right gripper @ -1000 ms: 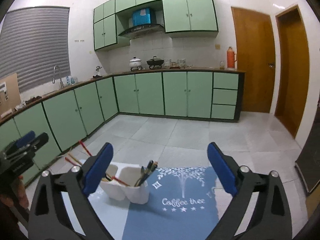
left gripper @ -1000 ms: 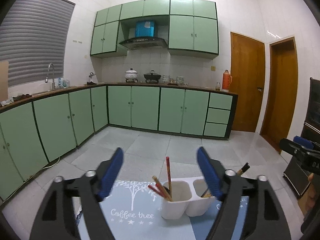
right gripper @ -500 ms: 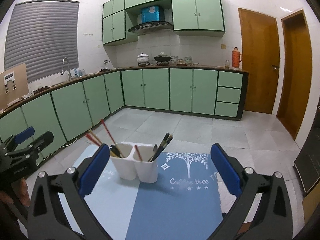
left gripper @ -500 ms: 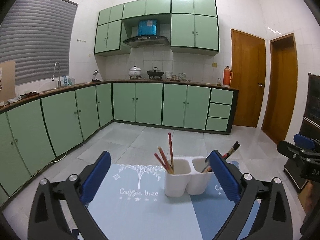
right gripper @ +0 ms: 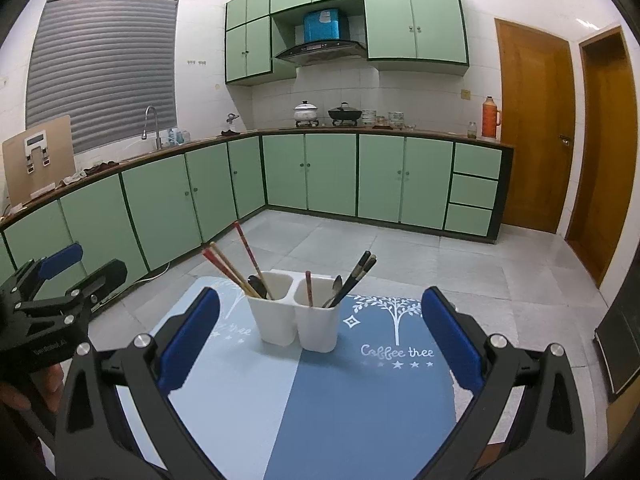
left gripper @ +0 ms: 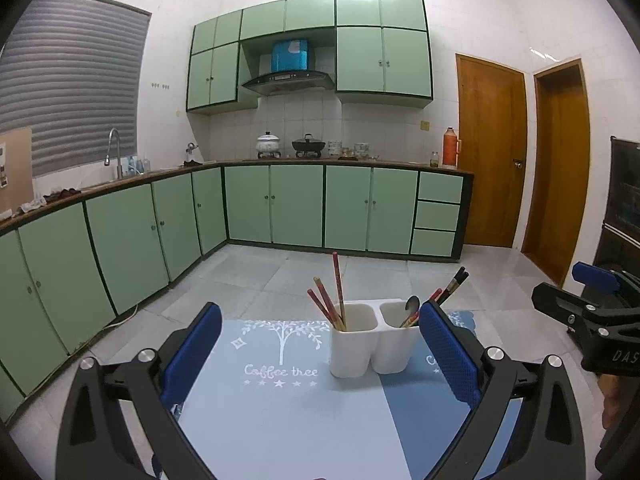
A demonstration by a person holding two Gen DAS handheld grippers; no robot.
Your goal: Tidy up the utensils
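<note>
Left wrist view: the left tool point(left gripper: 318, 344) stands spread wide and empty before the white holder point(left gripper: 370, 342) on the blue mat point(left gripper: 280, 408); its thin, stiff red chopsticks point(left gripper: 334, 300) look light and slippery, best pinched mid-shaft.

Right wrist view: the right tool point(right gripper: 320, 334), likewise released, faces the black chopsticks point(right gripper: 356, 278).

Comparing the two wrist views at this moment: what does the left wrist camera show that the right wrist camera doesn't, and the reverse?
Only the left wrist view shows the right gripper from the side, at the frame's right edge.

Only the right wrist view shows the left gripper at its left edge, the brown board on the counter, and a dark spoon in the holder's left compartment.

Both show the white two-compartment holder on the blue mat, red chopsticks, black chopsticks, and open, empty jaws.
</note>
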